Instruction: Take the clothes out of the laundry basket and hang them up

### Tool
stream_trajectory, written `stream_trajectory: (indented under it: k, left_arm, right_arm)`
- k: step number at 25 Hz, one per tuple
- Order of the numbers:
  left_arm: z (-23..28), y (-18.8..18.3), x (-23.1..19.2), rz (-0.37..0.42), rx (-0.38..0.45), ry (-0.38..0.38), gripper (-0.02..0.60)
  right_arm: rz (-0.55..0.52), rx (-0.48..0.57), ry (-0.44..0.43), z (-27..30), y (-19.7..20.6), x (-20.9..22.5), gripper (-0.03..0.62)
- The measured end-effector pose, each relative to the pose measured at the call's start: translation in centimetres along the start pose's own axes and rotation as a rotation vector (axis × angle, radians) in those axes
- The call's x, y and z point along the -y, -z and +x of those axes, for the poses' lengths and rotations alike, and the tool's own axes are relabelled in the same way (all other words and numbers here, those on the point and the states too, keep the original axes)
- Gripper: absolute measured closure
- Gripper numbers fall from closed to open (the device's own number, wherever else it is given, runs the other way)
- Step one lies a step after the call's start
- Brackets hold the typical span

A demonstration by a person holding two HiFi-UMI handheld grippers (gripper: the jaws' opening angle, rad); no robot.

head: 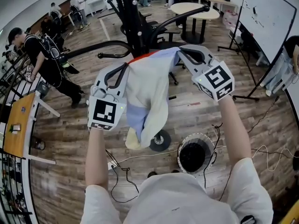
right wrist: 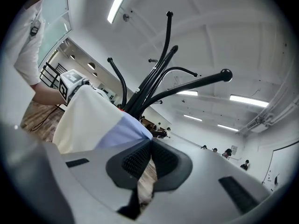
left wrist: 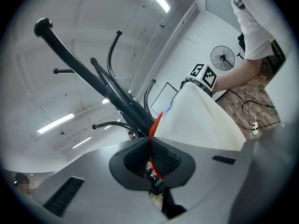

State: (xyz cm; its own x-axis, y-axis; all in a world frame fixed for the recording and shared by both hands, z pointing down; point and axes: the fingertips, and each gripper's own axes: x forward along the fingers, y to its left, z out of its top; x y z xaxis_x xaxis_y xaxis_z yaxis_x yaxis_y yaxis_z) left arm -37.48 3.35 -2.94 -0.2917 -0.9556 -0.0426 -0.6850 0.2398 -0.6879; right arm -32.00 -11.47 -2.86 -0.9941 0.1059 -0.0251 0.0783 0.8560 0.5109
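The garment, cream with a pale blue panel and a thin red edge, hangs on the person's side of the black coat stand. It is right up against the trunk and lower than the tips of the curved arms. Its top edge is stretched between the two tongs and the rest droops freely.

The left tongs are clamped on the red-edged corner, to the left of the stand's trunk. The right tongs are clamped on the blue corner, to the right of the trunk. In both, the ribbed pads are pressed together with only cloth between them.

The left gripper view shows the red edge running straight into the left tongs. The cream cloth rises beyond them, and the stand's arms fan out overhead. The other gripper's marker cube sits past the cloth.

The right gripper view shows the blue panel entering the right tongs. The stand is just behind the cloth.

Only the head view shows the garment's loose lower end. It alone also shows the round white laundry basket on the wooden floor, nearer the person than the stand.
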Motion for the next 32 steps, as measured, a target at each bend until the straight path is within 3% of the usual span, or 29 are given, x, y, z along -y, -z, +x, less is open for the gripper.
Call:
stream_trajectory:
  k: [12,22,32]
  left_arm:
    - [1.2,1.7,2.4,-0.064,-0.002,0.047,0.560]
    - [1.1,1.8,4.2,-0.090,0.051,0.111,0.560]
    - [0.4,1.2,5.2,-0.133,0.142,0.197,0.557]
  right_arm:
    - [0.084,-0.062,-0.055,0.8,4.2,-3.4,0.585]
    - [0.110,-0.067,-0.095,0.3,4.3,-6.4,0.582]
    - [0.128,-0.078,-0.074,-1.0,3.5,-7.6,0.559]
